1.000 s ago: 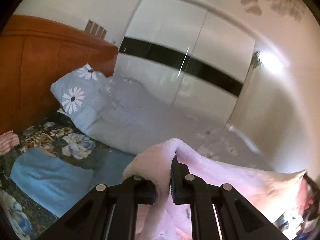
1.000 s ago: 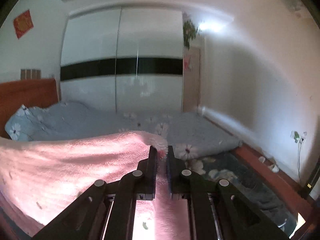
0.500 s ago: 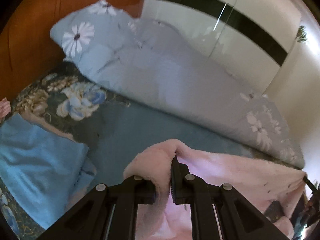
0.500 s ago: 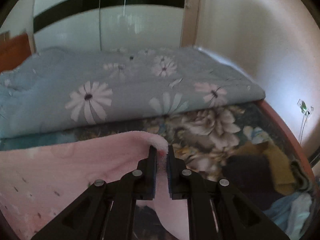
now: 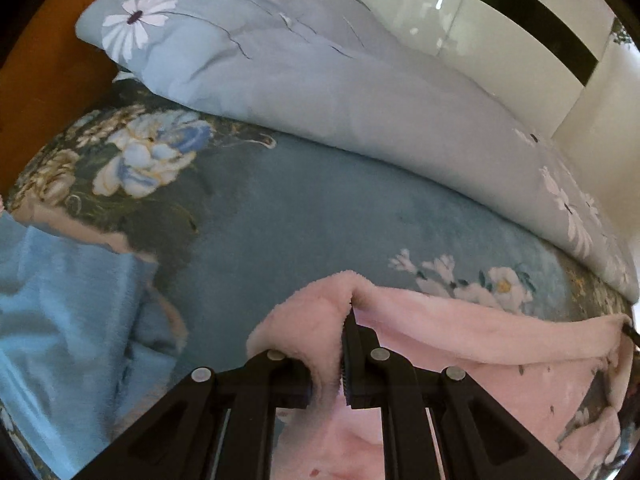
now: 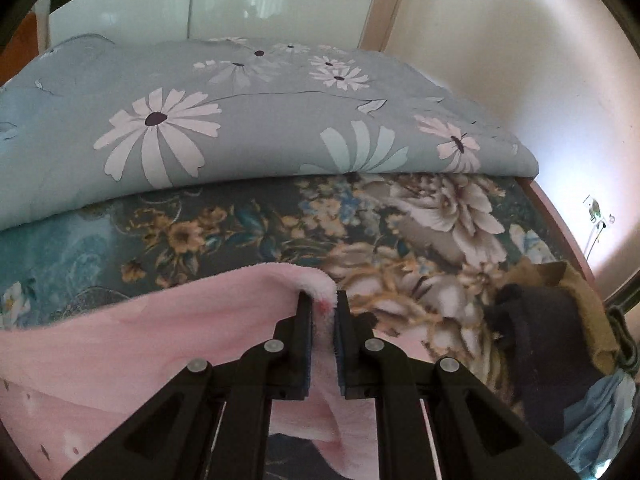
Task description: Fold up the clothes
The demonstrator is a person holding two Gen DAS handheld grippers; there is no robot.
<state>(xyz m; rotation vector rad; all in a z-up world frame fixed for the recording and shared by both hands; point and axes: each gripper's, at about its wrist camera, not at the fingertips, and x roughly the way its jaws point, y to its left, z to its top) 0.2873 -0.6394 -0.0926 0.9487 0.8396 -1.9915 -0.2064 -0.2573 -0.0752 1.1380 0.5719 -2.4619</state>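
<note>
A fluffy pink garment (image 5: 460, 332) is held stretched between both grippers above the bed. My left gripper (image 5: 340, 320) is shut on its left top corner, the fleece bunched over the left finger. My right gripper (image 6: 322, 304) is shut on the other top corner (image 6: 316, 284). The pink cloth (image 6: 140, 344) hangs down to the left in the right wrist view. Its lower part is hidden below both frames.
The bed has a dark floral blanket (image 5: 320, 208), also in the right wrist view (image 6: 280, 224). A folded grey-blue daisy quilt (image 5: 340, 88) lies along the far side (image 6: 240, 112). A blue garment (image 5: 60, 312) lies left. A dark and mustard clothes pile (image 6: 552, 328) lies right.
Both grippers have tipped down and lowered toward the bed, still holding the pink garment. The view went from the wardrobe and wall to the bed surface.
</note>
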